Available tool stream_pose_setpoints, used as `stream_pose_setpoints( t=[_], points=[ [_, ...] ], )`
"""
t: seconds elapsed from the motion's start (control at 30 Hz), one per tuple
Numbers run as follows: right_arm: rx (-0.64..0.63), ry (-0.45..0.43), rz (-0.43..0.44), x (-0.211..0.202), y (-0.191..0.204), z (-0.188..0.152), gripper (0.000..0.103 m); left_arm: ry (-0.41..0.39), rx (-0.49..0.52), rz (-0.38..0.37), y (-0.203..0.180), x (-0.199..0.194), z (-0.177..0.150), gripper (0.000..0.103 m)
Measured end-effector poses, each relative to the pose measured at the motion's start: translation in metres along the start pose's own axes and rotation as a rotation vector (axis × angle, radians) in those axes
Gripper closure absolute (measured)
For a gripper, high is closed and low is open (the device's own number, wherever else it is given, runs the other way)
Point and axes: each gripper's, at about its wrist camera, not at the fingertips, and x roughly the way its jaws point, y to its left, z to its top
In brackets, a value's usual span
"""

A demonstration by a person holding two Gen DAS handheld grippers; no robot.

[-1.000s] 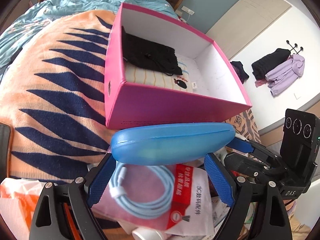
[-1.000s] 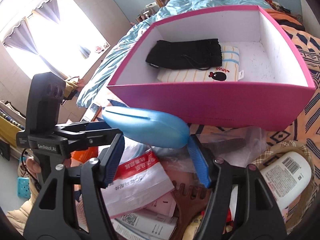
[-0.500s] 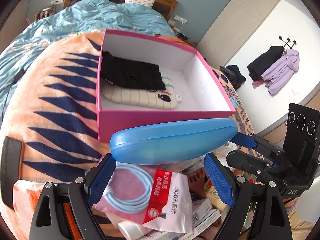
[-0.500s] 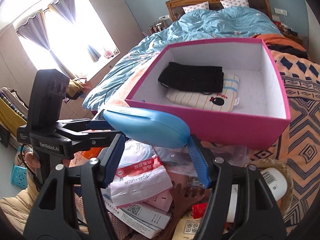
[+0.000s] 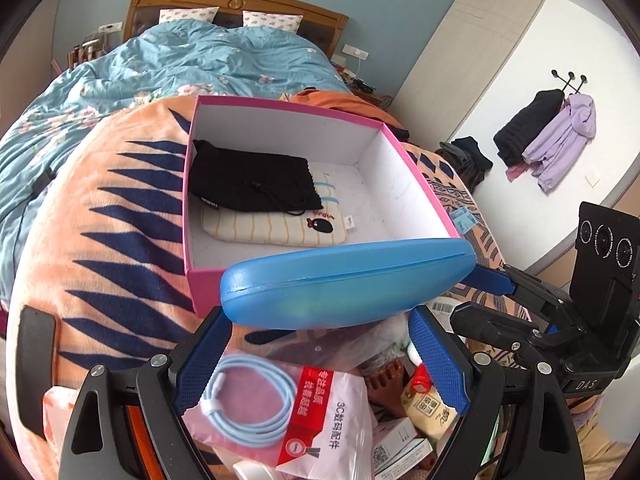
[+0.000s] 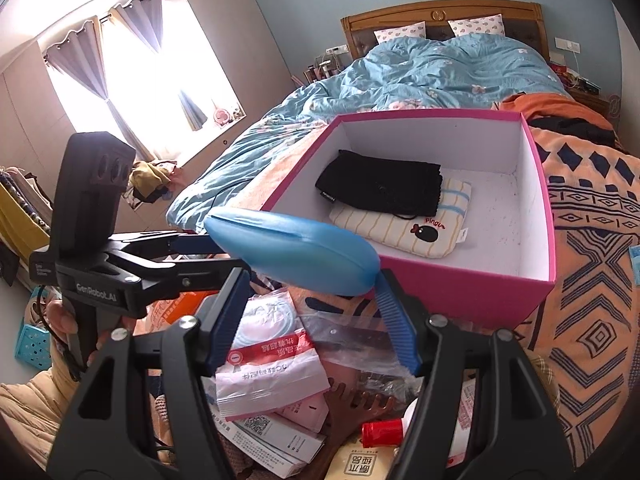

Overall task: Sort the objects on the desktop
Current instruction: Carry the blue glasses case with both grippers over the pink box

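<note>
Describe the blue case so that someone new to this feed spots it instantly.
Find the pink box on the orange patterned blanket. Just in front of its near wall, above the clutter, a long blue glasses case is held at its ends by both tools. It is the only smooth, hard, rounded blue shell there.

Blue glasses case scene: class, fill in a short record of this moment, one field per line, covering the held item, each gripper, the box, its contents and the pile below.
held item: blue glasses case, closed, lying roughly level
left gripper: shut on one end of the case
right gripper: shut on the other end
position: case raised in front of the pink box, near its front wall, not inside
box contents: black pouch lying on a striped cream pouch
pile below: bagged blue cable, brown comb, small cartons
</note>
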Motion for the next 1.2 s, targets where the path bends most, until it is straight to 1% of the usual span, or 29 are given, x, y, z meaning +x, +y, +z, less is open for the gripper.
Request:
stream_pose_setpoints(
  t=[0.53, 0.93, 1.2],
  points=[
    [-0.027, -0.010, -0.006, 0.006, -0.008, 0.021, 0.036, -0.009, 0.004, 0.017, 0.002, 0.008, 0.023, 0.012],
    [-0.025, 0.004, -0.009, 0.022, -0.018, 0.031, 0.036, -0.006, -0.002, 0.032, 0.008, 0.021, 0.036, 0.012],
    [-0.020, 0.029, -0.015, 0.034, -0.028, 0.036, 0.036, -0.002, -0.010, 0.037, 0.016, 0.031, 0.043, 0.012]
  ],
)
